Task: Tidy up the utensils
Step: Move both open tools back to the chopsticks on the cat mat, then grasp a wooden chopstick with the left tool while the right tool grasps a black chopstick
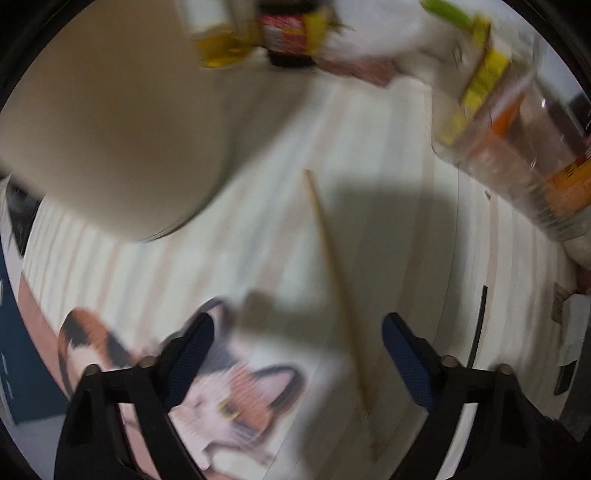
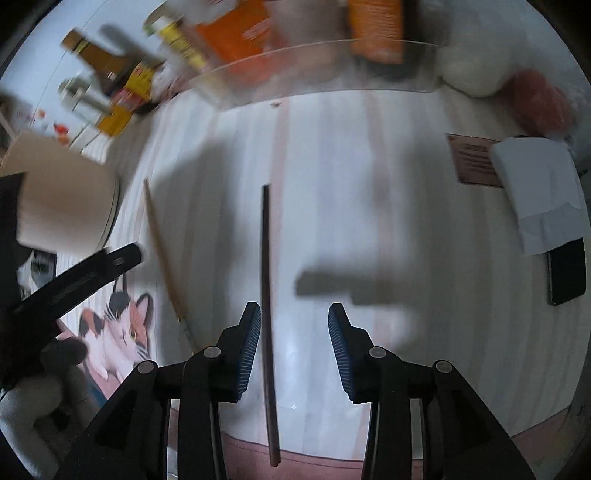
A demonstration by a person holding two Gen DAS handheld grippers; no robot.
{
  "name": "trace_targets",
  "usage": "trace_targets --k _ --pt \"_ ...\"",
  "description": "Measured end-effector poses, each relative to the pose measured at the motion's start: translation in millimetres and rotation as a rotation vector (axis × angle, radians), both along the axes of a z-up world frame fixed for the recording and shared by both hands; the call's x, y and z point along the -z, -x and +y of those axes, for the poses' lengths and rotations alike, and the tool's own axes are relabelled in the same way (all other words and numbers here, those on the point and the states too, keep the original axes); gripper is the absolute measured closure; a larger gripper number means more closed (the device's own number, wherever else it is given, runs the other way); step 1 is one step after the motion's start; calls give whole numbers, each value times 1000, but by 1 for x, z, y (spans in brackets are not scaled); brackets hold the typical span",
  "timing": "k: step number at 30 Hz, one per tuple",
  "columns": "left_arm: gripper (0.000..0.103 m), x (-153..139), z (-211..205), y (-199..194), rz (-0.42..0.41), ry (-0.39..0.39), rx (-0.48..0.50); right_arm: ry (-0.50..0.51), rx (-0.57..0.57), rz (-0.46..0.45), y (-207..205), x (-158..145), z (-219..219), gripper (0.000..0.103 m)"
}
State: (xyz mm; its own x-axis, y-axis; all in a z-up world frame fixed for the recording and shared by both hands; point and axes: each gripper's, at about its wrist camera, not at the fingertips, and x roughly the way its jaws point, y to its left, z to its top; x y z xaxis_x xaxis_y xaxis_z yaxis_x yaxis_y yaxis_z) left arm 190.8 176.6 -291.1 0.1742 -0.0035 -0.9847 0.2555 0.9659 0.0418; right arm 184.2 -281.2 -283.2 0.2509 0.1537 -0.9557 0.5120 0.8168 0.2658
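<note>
Left hand-held gripper (image 1: 298,354): spread wide, empty, pale chopstick (image 1: 334,280) framed for pickup | right hand-held gripper (image 2: 294,341): parted, unclenched, dark chopstick (image 2: 266,295) beside left pad | tabletop (image 2: 388,206).

Bottles (image 1: 284,33) motion-blurred, labels unreadable, clear container (image 2: 332,62) smeared, phone (image 2: 567,273) half under paper (image 2: 539,192)

Home table — sauce bottles (image 2: 110,74), chopsticks (image 2: 266,295)
</note>
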Motion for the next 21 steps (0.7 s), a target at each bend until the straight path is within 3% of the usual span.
trace_targets --k 2,3,4,5,6,10,13,16,21 --pt "48 13 -12 -4 23 -35 40 -5 -1 10 -4 1 -2 63" --pt "55 12 -13 -4 2 -27 50 -11 -6 15 -7 3 0 63" --pt "70 11 -15 -4 -7 -34 69 -17 -15 16 -7 4 4 63" --pt "92 10 -15 -3 0 -19 84 -22 -26 17 -10 6 8 63" --pt "96 9 -14 -1 6 -23 92 -18 -40 24 -14 7 13 63" --pt "99 5 4 24 -14 -61 122 13 -104 72 -28 21 29 62" --pt "99 3 26 48 6 -66 109 102 -164 115 -39 29 50 64" --pt "99 0 48 74 37 -63 90 175 -199 153 -39 30 67 97" --pt "99 -6 62 96 65 -38 88 177 -267 222 -28 33 86 97"
